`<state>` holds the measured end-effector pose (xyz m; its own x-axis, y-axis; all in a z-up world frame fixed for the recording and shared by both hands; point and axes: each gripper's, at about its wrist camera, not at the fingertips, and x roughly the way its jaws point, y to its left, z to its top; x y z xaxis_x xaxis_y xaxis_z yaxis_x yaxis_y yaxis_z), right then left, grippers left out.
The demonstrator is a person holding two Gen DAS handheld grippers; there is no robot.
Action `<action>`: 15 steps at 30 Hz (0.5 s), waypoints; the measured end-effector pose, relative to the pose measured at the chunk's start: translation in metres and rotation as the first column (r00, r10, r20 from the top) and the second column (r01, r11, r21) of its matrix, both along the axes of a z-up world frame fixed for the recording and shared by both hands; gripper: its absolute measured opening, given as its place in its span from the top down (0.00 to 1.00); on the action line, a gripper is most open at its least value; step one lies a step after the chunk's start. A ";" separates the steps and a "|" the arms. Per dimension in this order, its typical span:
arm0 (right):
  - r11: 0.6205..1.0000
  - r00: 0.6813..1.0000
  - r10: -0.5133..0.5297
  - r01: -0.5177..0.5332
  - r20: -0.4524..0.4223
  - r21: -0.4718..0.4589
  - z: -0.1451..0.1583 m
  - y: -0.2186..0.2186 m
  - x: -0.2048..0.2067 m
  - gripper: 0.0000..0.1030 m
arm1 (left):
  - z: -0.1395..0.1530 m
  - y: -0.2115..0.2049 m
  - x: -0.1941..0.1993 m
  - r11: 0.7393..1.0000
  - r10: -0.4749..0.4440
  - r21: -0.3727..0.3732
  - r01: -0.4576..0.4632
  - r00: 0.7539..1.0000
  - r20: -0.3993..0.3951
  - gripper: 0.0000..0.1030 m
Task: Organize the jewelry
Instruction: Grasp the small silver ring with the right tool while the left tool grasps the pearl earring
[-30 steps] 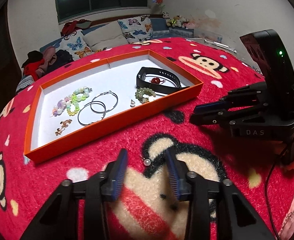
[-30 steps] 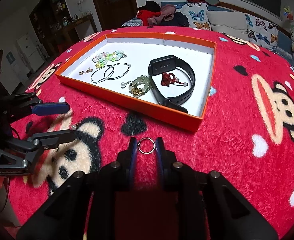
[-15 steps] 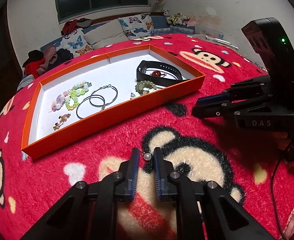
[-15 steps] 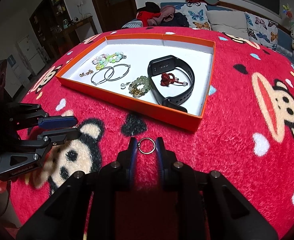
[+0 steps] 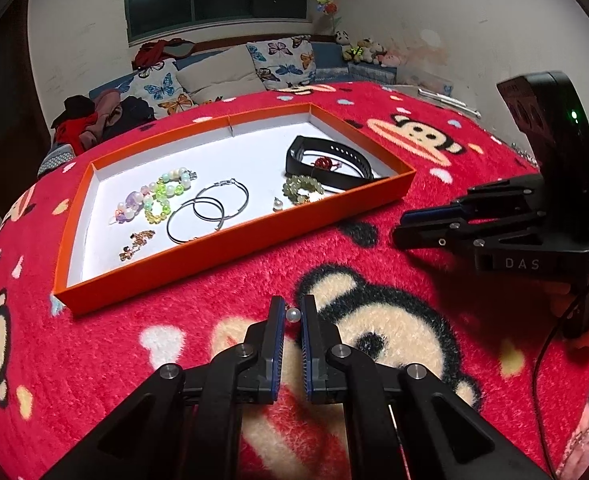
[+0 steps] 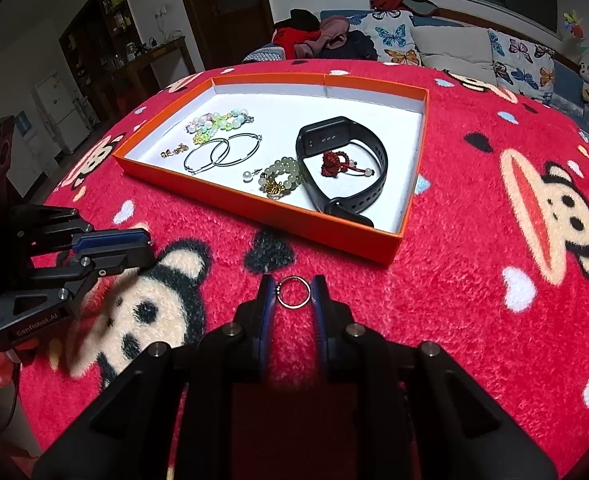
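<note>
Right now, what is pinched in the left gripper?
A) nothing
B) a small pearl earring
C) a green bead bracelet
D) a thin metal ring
B: the left gripper is shut on the pearl earring; the thin ring sits in the right gripper.

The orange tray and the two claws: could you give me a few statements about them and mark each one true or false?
1. The left claw is shut on a pearl. True.
2. The right claw holds a black band. False: it holds a ring; the band lies in the tray.
3. Two hoops lie in the tray. True.
4. The tray sits on a bare wooden table. False: it sits on a red blanket with monkey faces.
5. The green beads lie outside the tray. False: they lie inside, beside the band.
</note>
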<state>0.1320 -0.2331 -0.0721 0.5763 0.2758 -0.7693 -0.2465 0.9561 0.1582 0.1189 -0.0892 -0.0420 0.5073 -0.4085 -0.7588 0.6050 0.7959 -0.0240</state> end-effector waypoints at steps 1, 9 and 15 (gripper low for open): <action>1.000 1.000 0.003 -0.003 0.001 0.006 0.001 0.000 -0.001 0.82 | 0.002 0.002 0.000 1.000 0.002 -0.007 -0.002 1.000 0.001 0.92; 0.999 0.998 0.024 -0.025 0.053 0.026 0.021 0.003 -0.002 0.82 | 0.019 0.010 0.006 0.999 0.029 -0.025 -0.028 0.999 0.036 0.92; 1.000 0.994 0.000 -0.003 0.107 0.031 0.036 -0.002 0.017 0.82 | 0.033 0.010 0.030 0.998 0.053 -0.047 -0.051 0.996 0.064 0.92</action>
<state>0.1488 -0.2352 -0.0359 0.6545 0.2993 -0.6943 -0.2649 0.9509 0.1602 0.1488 -0.0791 -0.0092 0.5768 -0.4134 -0.7046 0.5642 0.8253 -0.0223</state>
